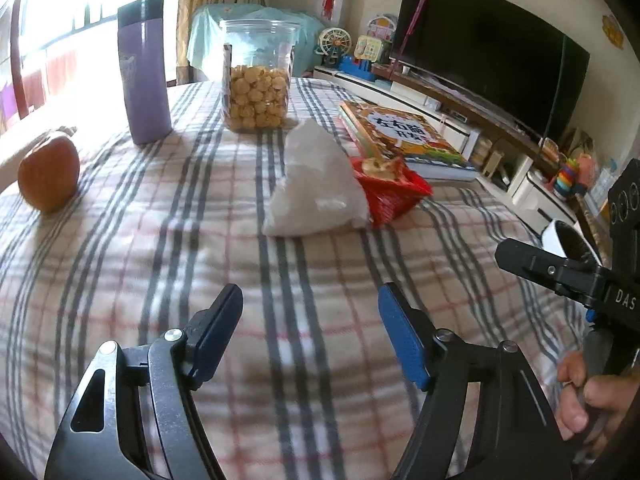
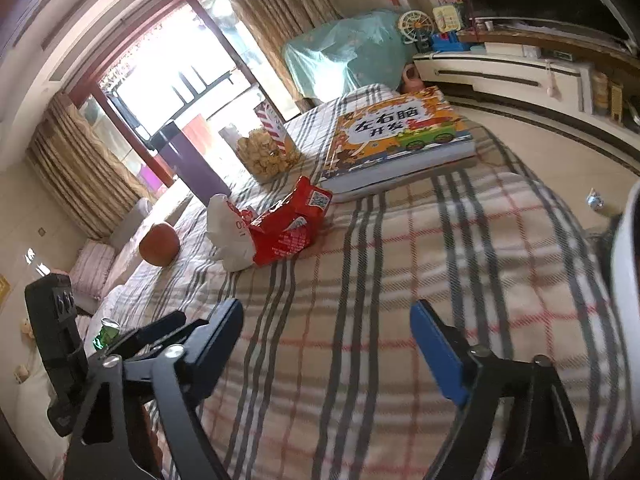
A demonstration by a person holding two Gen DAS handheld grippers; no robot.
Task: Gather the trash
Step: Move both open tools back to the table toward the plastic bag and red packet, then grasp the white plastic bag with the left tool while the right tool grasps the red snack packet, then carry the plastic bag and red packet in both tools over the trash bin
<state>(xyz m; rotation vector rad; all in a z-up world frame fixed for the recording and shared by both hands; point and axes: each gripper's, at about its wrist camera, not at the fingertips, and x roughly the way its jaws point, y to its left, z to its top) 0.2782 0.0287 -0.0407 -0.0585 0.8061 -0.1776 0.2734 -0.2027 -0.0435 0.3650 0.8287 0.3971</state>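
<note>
A crumpled white plastic bag (image 1: 316,184) lies on the checked tablecloth (image 1: 160,272), with a torn red snack wrapper (image 1: 390,192) touching its right side. The right wrist view shows the same white bag (image 2: 228,236) and red wrapper (image 2: 290,224) ahead and to the left. My left gripper (image 1: 310,328) hovers open over bare cloth, short of the bag, nothing between its fingers. My right gripper (image 2: 326,340) is open too, over bare cloth, well short of the wrapper. The right gripper's body (image 1: 576,276) shows at the right edge of the left wrist view, held by a hand (image 1: 580,396).
A purple flask (image 1: 144,72), a clear jar of snacks (image 1: 256,80), an orange fruit (image 1: 50,174) and a picture book (image 1: 404,136) stand on the table. A white bin (image 2: 628,264) sits at the table's right edge. A green can (image 2: 105,332) lies low left. A TV (image 1: 488,52) stands behind.
</note>
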